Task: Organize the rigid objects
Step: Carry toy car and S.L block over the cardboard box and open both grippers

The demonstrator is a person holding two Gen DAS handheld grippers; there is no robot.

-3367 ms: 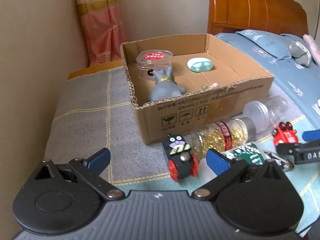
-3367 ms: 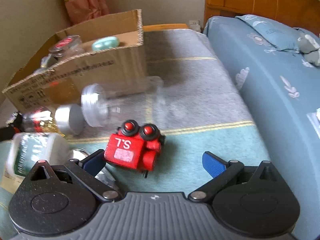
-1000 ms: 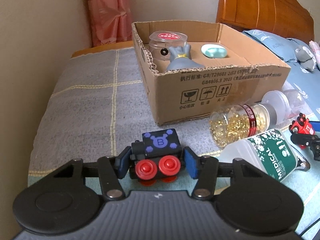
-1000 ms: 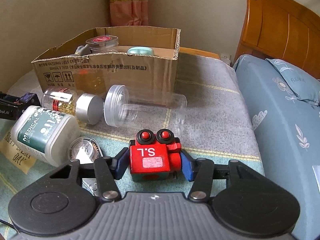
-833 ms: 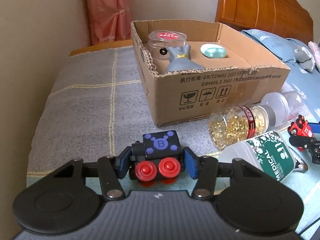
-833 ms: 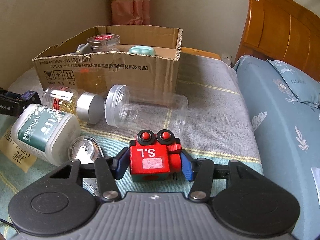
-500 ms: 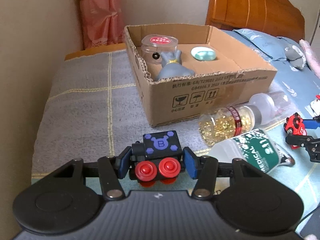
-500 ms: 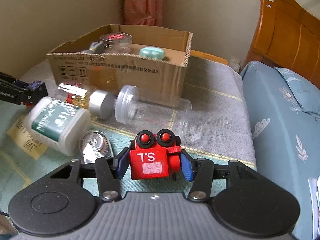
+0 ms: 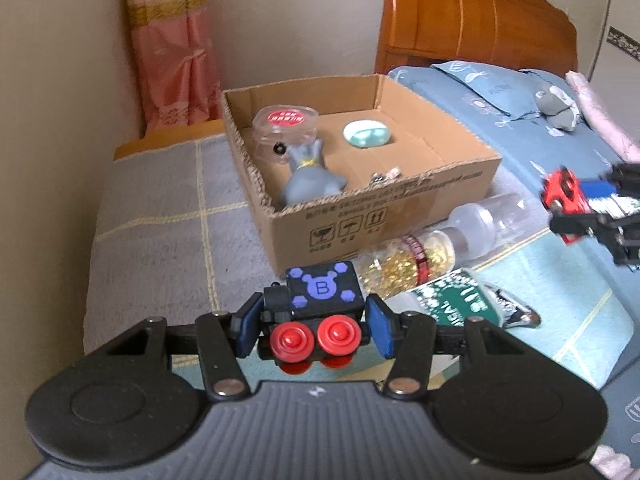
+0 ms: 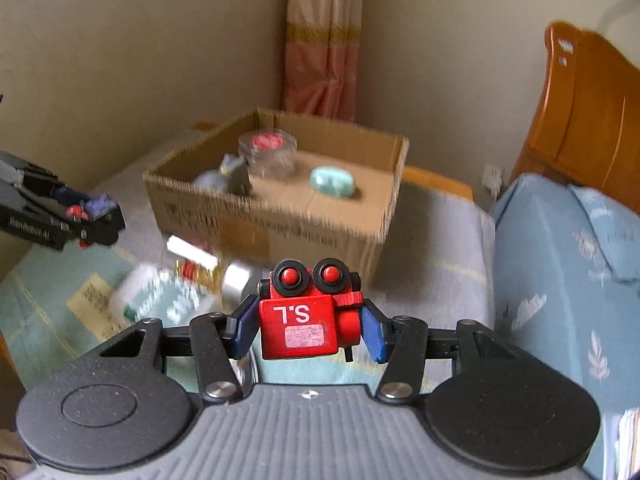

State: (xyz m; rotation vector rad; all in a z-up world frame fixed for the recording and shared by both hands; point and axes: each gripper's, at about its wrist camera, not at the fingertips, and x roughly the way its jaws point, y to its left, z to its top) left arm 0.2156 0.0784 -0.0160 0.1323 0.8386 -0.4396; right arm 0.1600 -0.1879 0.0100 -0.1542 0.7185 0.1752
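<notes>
- The black toy train with red wheels and a blue "B" on top sits between the blue fingers of the left gripper. The fingers press on both its sides and hold it up in the air.
- The red toy train marked "S.L" sits the same way in the right gripper. Its fingers squeeze it from both sides, up off the bed.
- The cardboard box is open and stands farther off, in front of both trains.
- Inside the box are a clear tub with a red lid, a grey toy figure and a small green case.
- Just in front of the box, on the bed, lie a bottle of gold pills, a clear empty bottle and a white bottle with a green label.
- The bed cover is grey with pale lines. A blue pillow lies far to the right, by the wooden headboard.
</notes>
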